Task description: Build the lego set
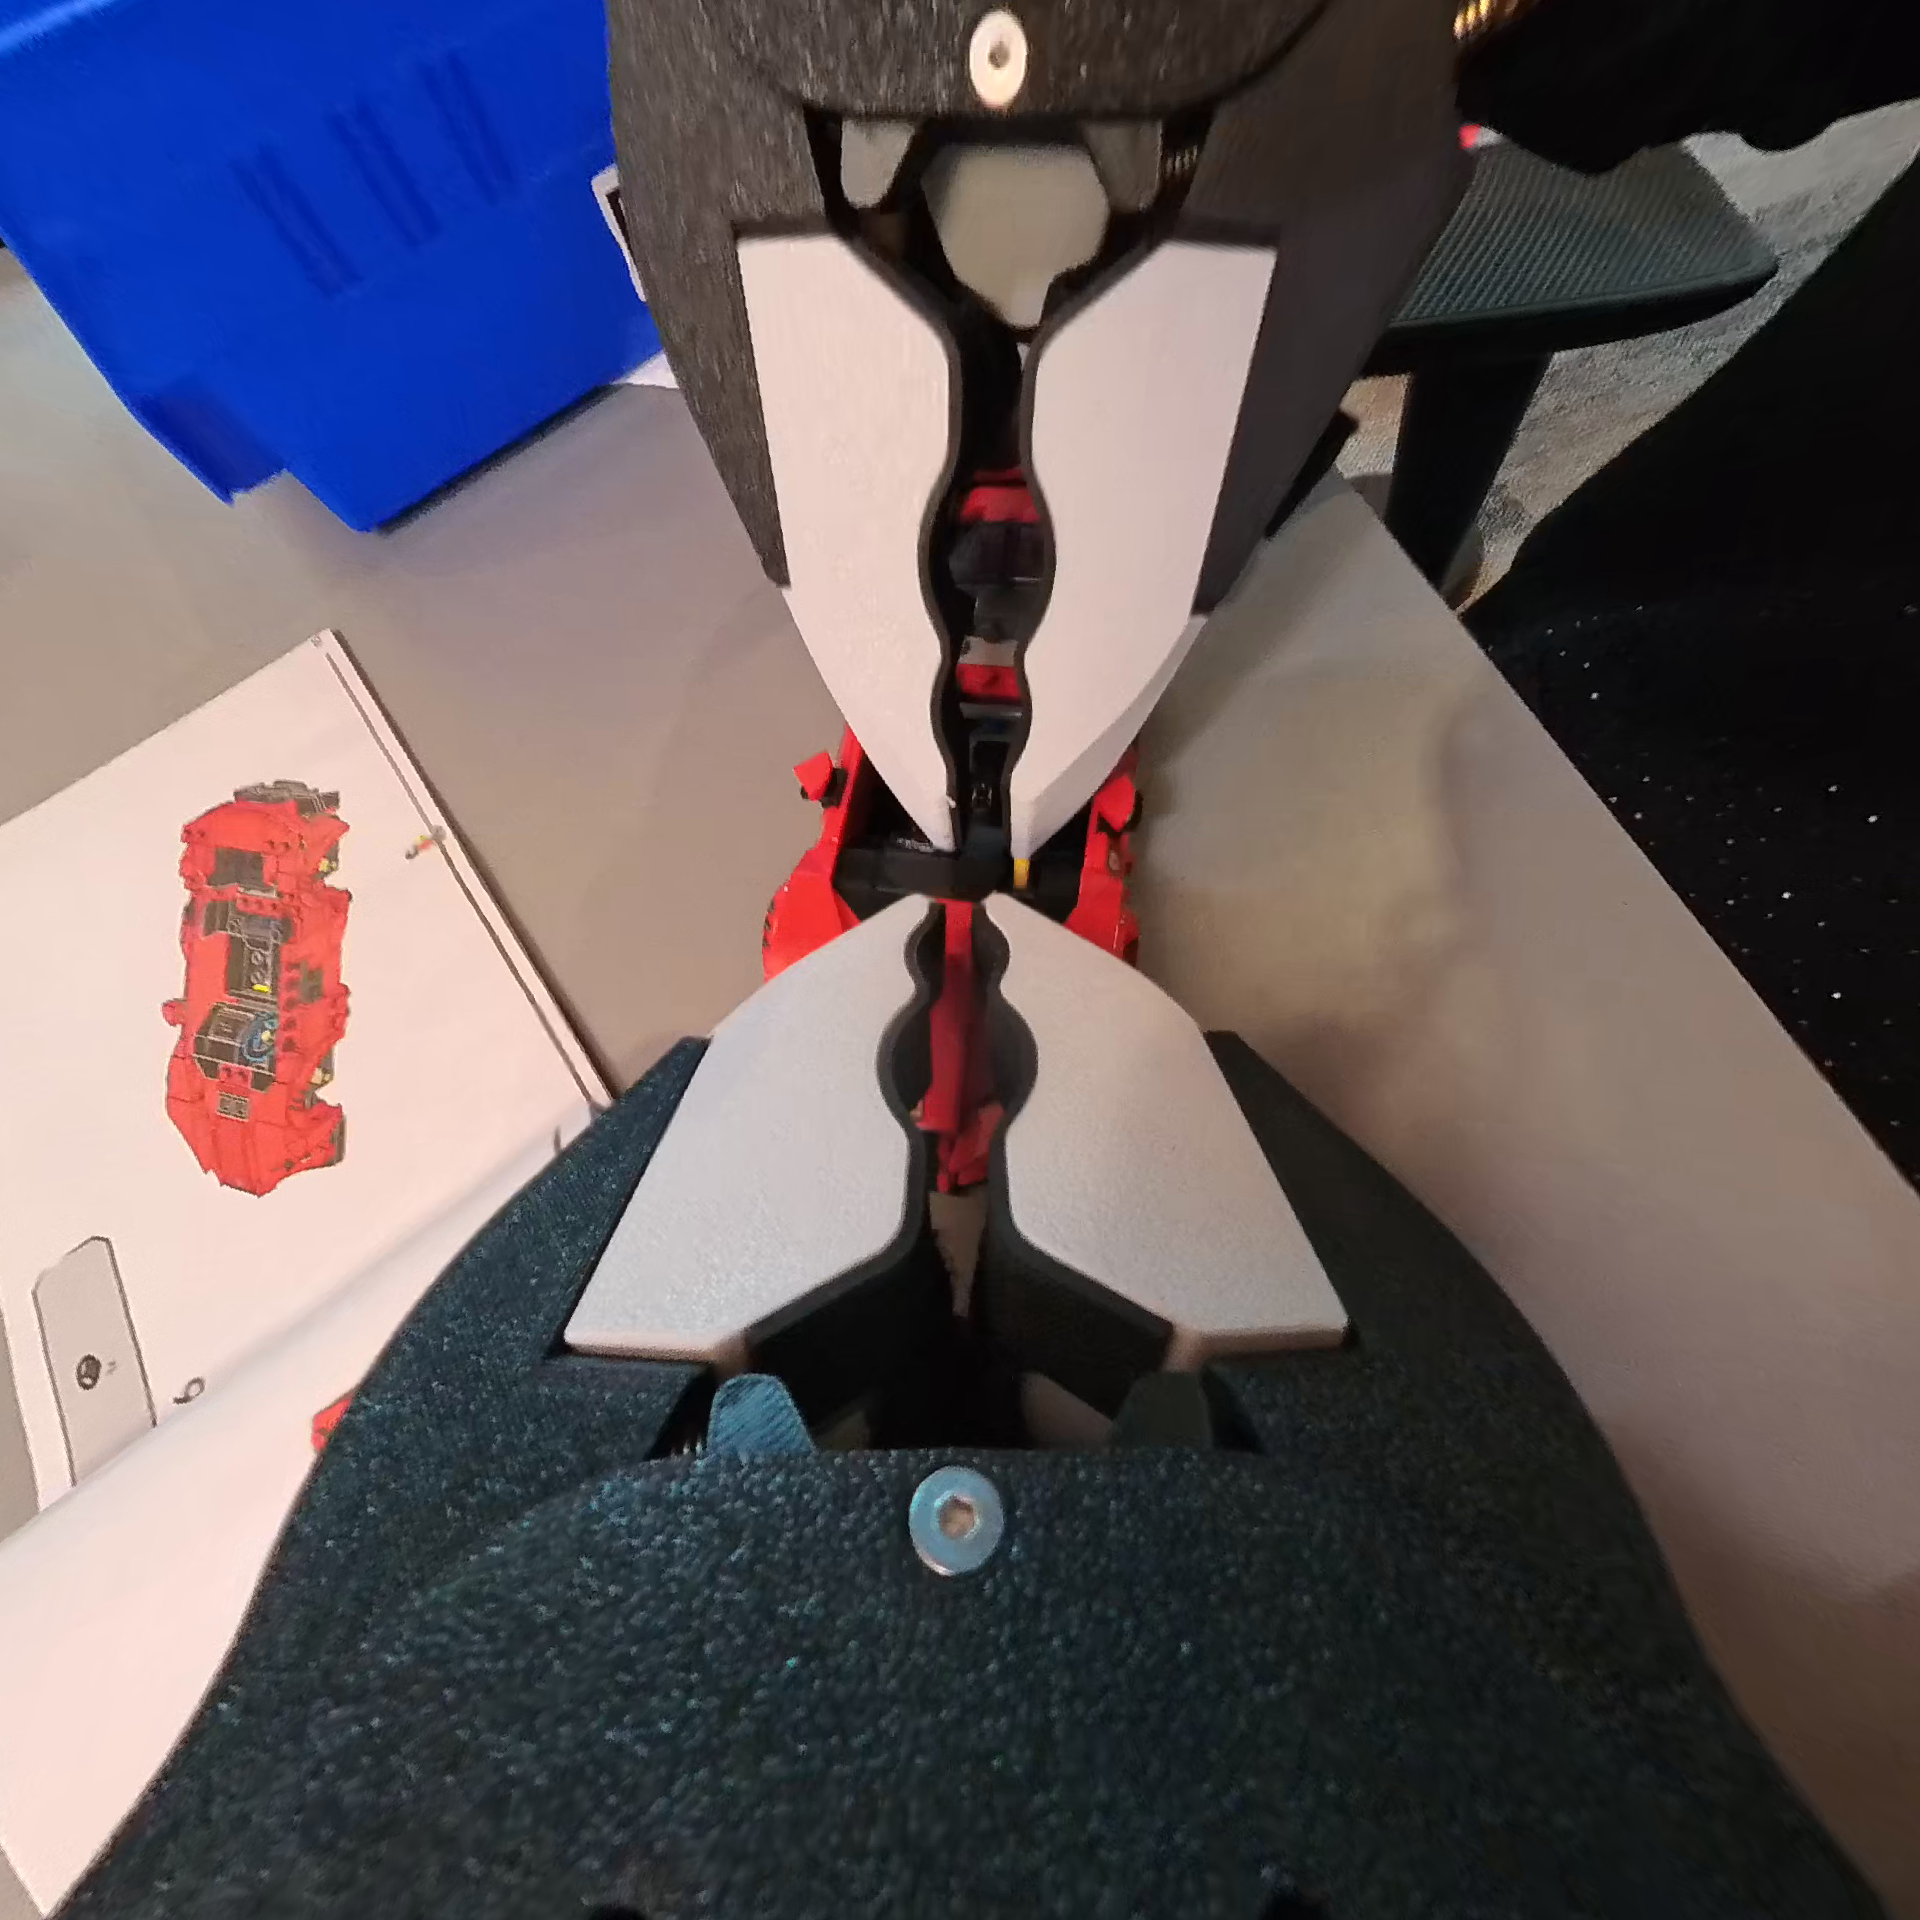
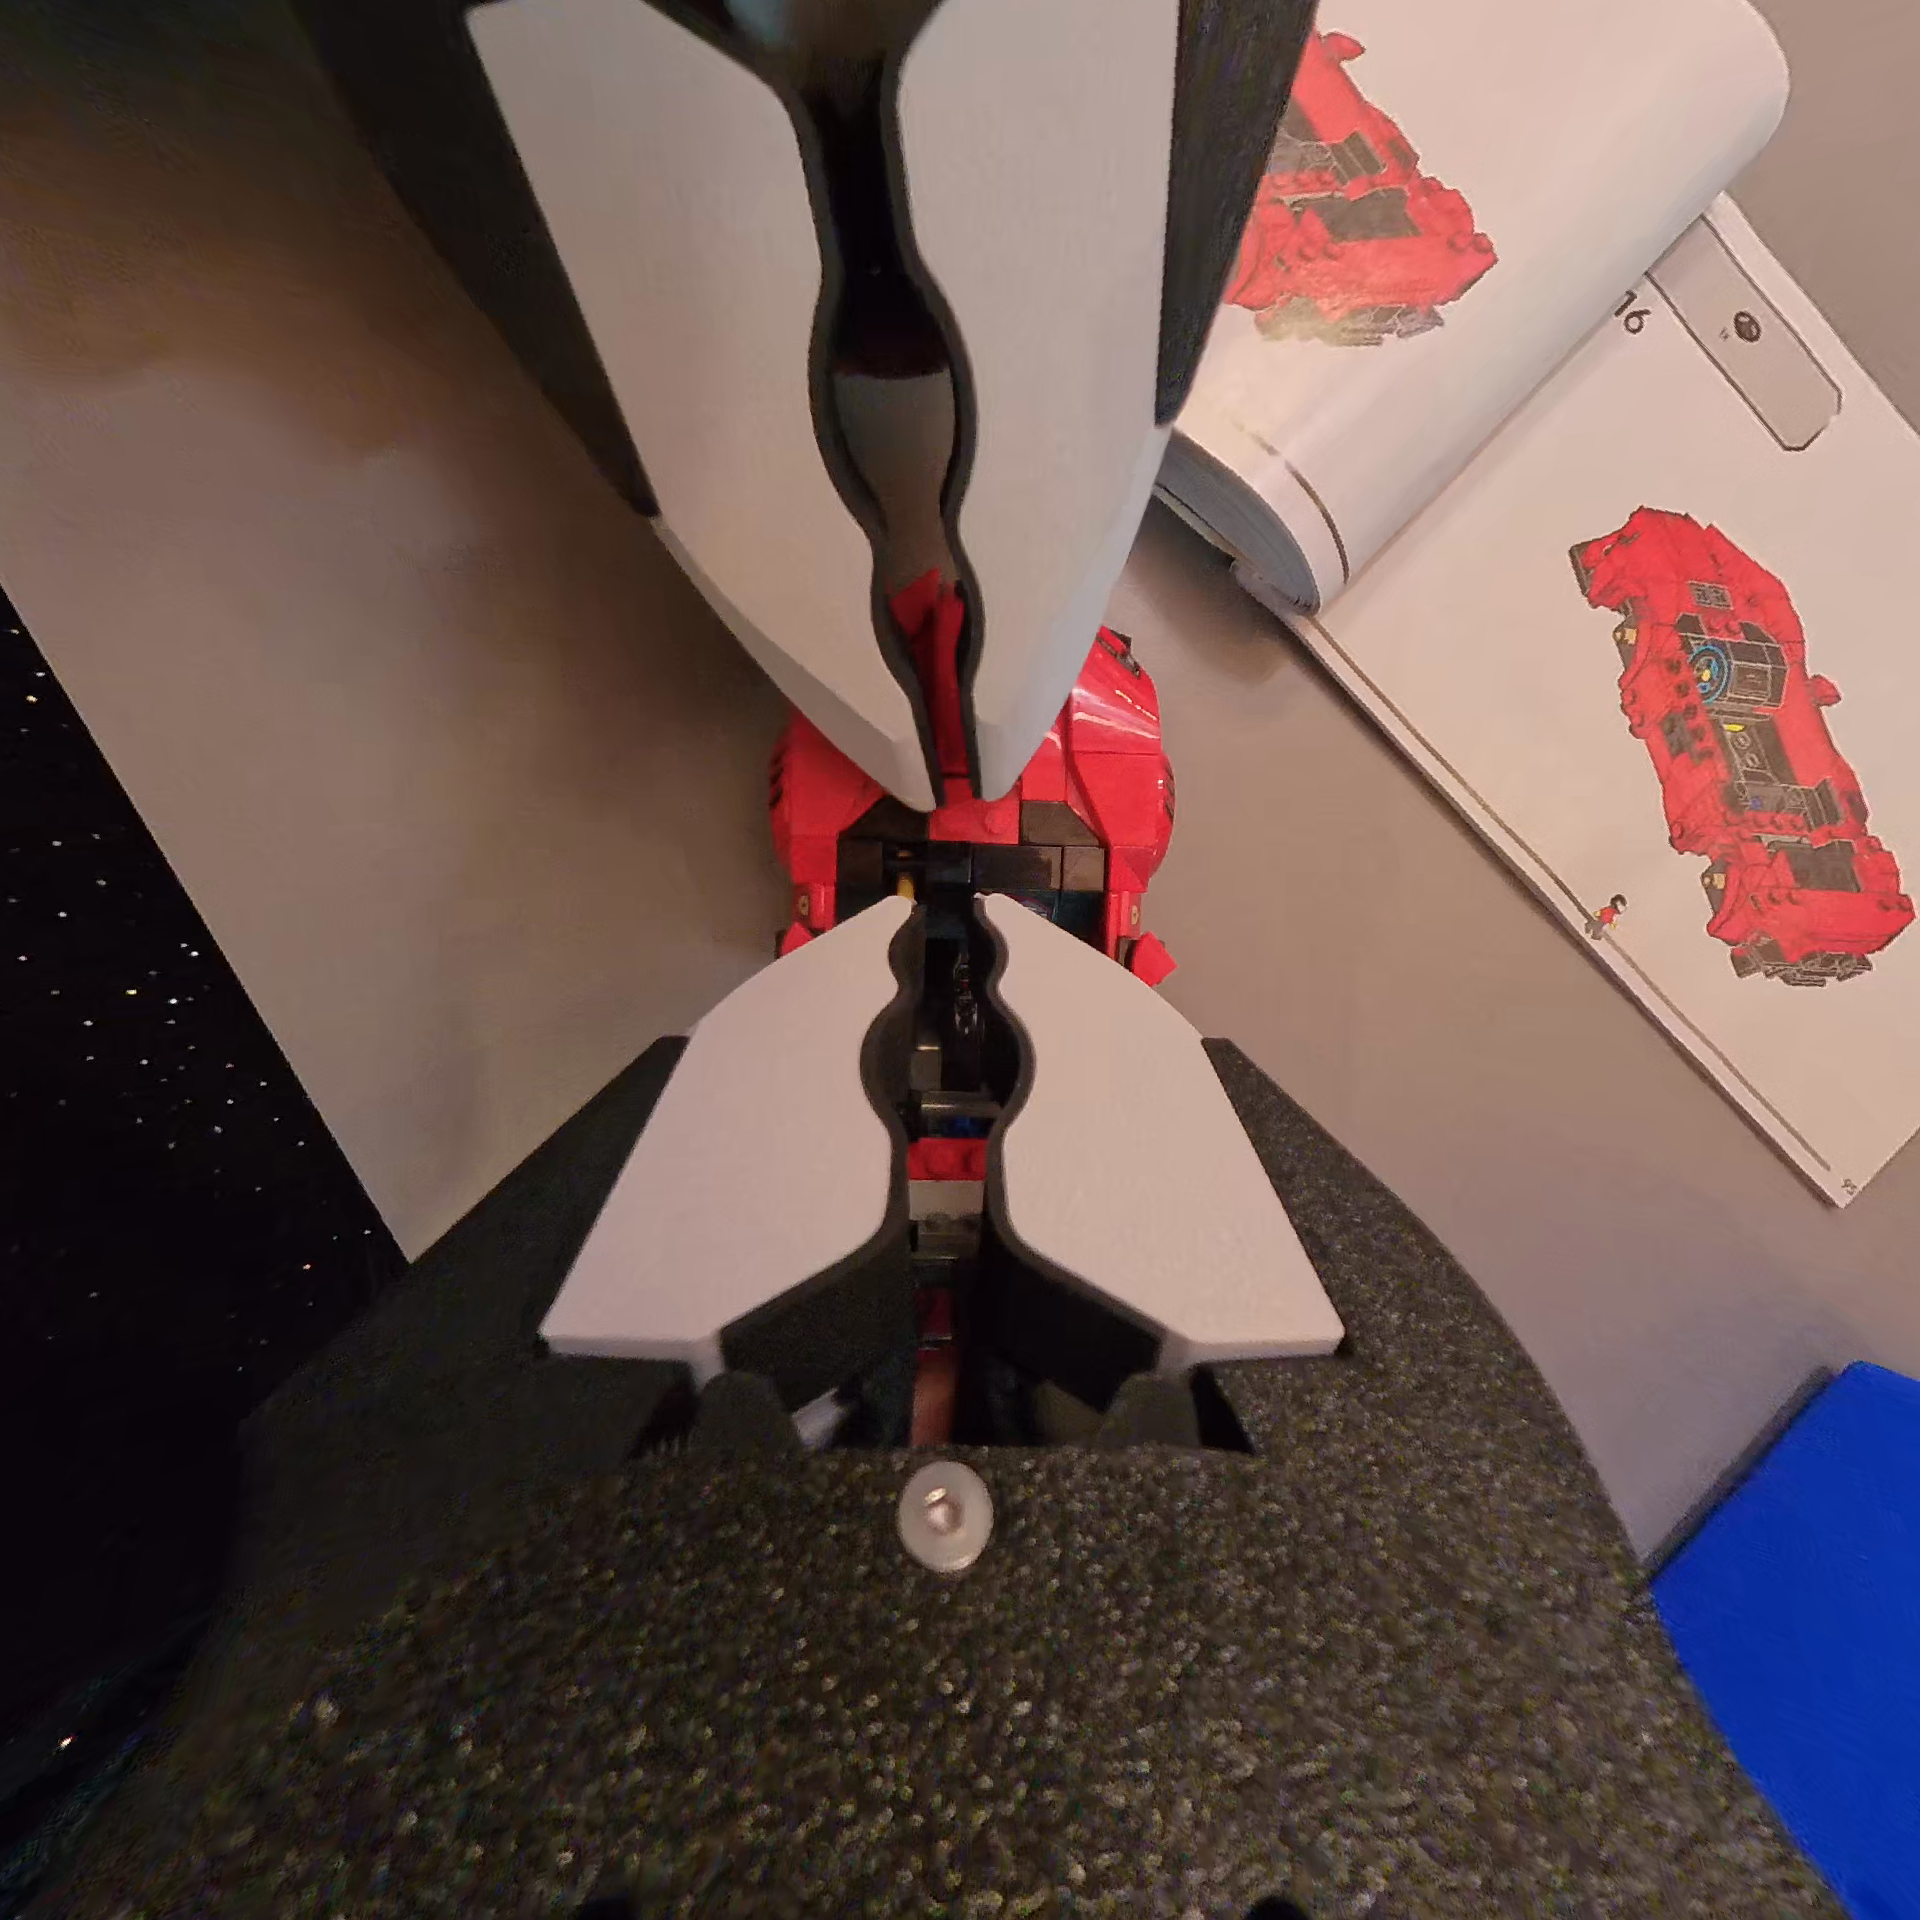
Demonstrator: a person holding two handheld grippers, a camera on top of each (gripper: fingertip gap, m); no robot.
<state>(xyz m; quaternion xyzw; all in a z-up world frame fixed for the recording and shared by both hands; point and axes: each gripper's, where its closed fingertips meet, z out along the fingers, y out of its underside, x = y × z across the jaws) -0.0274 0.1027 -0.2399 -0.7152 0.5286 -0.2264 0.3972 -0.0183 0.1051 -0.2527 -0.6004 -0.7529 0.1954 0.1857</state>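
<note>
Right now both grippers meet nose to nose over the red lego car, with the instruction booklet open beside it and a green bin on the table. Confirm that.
Not quite: the bin is blue, as the left wrist view shows. The rest holds: left gripper and right gripper meet over the red lego car, instruction booklet open beside it.

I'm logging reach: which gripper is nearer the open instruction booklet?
Left, narrowly. The left gripper body borders the booklet; the right gripper reaches in from the table's far side. Both tips meet over the red car.

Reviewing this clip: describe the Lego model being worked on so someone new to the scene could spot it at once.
On the grey table, right of the open instruction booklet, two grippers point tip to tip. Under their tips sits the red Lego car. It is the only real brick build here; the other red cars are prints on the booklet's pages.
</note>
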